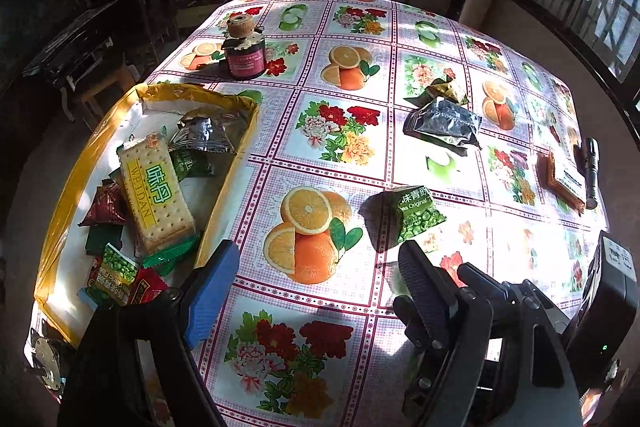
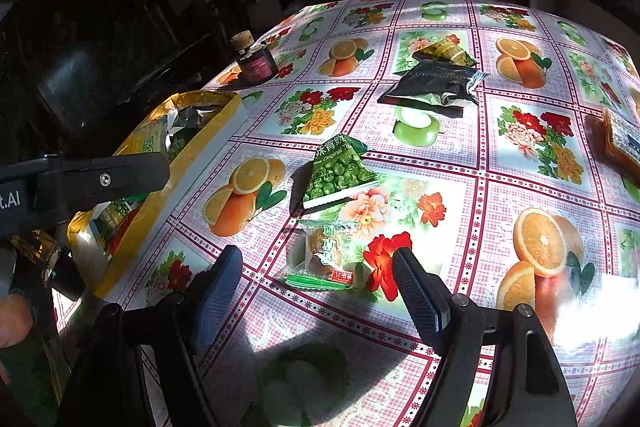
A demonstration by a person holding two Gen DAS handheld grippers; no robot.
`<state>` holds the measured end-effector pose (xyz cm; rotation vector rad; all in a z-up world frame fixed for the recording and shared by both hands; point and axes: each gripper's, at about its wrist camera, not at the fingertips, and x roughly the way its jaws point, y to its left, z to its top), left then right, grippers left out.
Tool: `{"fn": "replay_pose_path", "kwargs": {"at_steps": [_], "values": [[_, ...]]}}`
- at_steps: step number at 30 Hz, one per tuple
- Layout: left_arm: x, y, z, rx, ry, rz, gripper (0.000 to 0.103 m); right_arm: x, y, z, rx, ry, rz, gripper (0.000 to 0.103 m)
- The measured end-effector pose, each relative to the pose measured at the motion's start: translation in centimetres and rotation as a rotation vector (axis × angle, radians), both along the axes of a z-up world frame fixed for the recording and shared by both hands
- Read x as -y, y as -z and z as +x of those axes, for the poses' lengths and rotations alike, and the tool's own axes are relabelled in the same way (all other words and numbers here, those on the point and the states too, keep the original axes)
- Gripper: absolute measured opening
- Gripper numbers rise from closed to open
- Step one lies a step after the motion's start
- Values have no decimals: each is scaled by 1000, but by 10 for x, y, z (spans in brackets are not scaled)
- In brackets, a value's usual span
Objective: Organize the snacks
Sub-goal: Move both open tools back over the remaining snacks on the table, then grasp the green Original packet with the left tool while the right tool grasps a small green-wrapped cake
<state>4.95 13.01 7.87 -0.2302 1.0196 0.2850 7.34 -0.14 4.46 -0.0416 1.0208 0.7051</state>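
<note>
A: Where are your tongs relative to the yellow-rimmed tray (image 1: 236,143)?

B: Your left tongs (image 1: 316,267) gape wide, holding nothing, just beside its near corner. Your right tongs (image 2: 318,267) stand open around a clear-wrapped pastry (image 2: 326,253), pads not touching it.

A: And the green pea packet (image 2: 340,171)?

B: On the worktop (image 2: 520,167), beyond the pastry, well apart from the tray.

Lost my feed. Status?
Left gripper and right gripper open, empty. Clear cake pack lies between right's fingers. Pea packet beyond, tray left. Nothing blocking.
</note>
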Motion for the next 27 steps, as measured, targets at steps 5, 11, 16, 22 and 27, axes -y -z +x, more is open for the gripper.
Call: {"fn": "replay_pose_path", "kwargs": {"at_steps": [5, 11, 16, 22, 27], "values": [[5, 20, 41, -60, 32, -86, 82, -12, 11, 9, 2, -16, -58, 51], [25, 42, 72, -113, 68, -104, 82, 18, 7, 6, -20, 8, -23, 30], [35, 58, 88, -147, 69, -106, 82, 59, -6, -5, -8, 73, 37, 30], [49, 75, 96, -186, 80, -54, 59, 88, -9, -12, -30, 120, 78, 30], [48, 72, 83, -176, 85, -41, 44, 90, -14, -17, -30, 127, 86, 30]]}}
